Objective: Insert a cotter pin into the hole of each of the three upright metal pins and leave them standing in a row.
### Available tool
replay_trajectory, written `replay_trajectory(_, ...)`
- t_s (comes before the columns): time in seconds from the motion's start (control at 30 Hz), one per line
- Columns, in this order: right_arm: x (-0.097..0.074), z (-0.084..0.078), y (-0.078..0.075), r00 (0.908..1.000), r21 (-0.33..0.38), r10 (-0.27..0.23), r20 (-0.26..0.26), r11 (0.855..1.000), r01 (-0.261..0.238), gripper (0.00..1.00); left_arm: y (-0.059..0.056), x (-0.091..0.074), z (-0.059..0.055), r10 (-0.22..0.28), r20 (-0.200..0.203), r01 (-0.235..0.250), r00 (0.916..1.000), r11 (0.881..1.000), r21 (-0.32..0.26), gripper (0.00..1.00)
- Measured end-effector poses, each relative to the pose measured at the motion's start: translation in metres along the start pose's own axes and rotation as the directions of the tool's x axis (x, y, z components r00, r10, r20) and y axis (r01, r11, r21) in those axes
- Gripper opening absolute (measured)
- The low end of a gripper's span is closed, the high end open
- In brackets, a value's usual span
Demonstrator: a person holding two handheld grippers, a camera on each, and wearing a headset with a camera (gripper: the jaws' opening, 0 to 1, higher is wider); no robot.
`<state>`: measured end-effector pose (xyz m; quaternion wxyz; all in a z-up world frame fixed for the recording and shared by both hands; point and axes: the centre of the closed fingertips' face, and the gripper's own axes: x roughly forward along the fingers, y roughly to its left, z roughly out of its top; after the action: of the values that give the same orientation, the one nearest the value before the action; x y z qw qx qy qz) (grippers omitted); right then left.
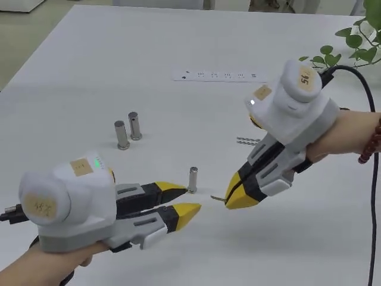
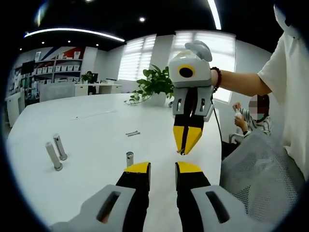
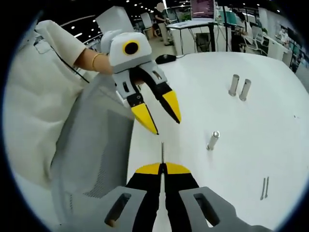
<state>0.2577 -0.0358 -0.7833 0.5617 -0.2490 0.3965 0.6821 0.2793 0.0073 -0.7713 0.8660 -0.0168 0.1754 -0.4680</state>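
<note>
Left yellow-tipped gripper point(image 1: 186, 198) nearest, jaws spread, empty. Right gripper point(image 1: 233, 199) pinches thin wire cotter pin point(image 1: 217, 198), just beside short grey steel cylinder point(image 1: 193, 179). I judge none inserted yet; two further cylinders point(image 1: 128, 131) stand apart.

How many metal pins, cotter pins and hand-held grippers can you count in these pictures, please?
Metal pins: 3
Cotter pins: 3, one in the right hand-held gripper, two loose on the table
Hand-held grippers: 2
Total: 8

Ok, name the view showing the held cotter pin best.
Right gripper view: the cotter pin juts clearly from the shut right gripper. Head view shows a short tip; left gripper view, too small to tell.
</note>
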Motion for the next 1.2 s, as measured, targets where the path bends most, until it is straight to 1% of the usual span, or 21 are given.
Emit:
replay_trajectory(0.13, 0.001, -0.002, -0.007, 0.9997, -0.01, -0.018, -0.016, 1.0, 0.018, 0.03, 0.009, 0.002, 0.001, 0.032, 0.003, -0.032, 0.9995, 0.999, -0.002, 0.2)
replay_trajectory(0.27, 0.002, -0.006, -0.017, 0.9982, -0.042, -0.047, -0.037, 0.998, 0.046, 0.03, 0.016, 0.003, 0.001, 0.061, 0.008, -0.061, 0.9981, 0.998, 0.011, 0.23)
replay_trajectory(0.4, 0.003, -0.008, -0.027, 0.9953, -0.073, -0.081, -0.053, 0.994, 0.077, 0.03, 0.024, 0.007, 0.001, 0.084, 0.01, -0.084, 0.9964, 0.996, 0.012, 0.23)
replay_trajectory(0.47, 0.004, -0.009, -0.03, 0.995, -0.079, -0.083, -0.055, 0.994, 0.079, 0.03, 0.028, 0.01, 0.0, 0.096, 0.007, -0.096, 0.9954, 0.995, 0.02, 0.23)
replay_trajectory(0.63, 0.004, -0.009, -0.04, 0.9929, -0.101, -0.104, -0.058, 0.99, 0.098, 0.03, 0.036, 0.017, -0.003, 0.111, -0.005, -0.111, 0.9938, 0.993, 0.03, 0.23)
replay_trajectory(0.8, 0.004, -0.012, -0.053, 0.9877, -0.13, -0.138, -0.073, 0.983, 0.128, 0.03, 0.042, 0.025, -0.007, 0.126, -0.02, -0.125, 0.9919, 0.991, 0.043, 0.23)
replay_trajectory(1.03, 0.006, -0.011, -0.065, 0.9812, -0.168, -0.177, -0.078, 0.972, 0.162, 0.03, 0.048, 0.035, -0.013, 0.14, -0.033, -0.138, 0.9896, 0.989, 0.054, 0.23)
replay_trajectory(1.2, 0.008, -0.009, -0.077, 0.9749, -0.2, -0.21, -0.074, 0.961, 0.192, 0.03, 0.052, 0.041, -0.017, 0.145, -0.038, -0.143, 0.9887, 0.988, 0.051, 0.23)
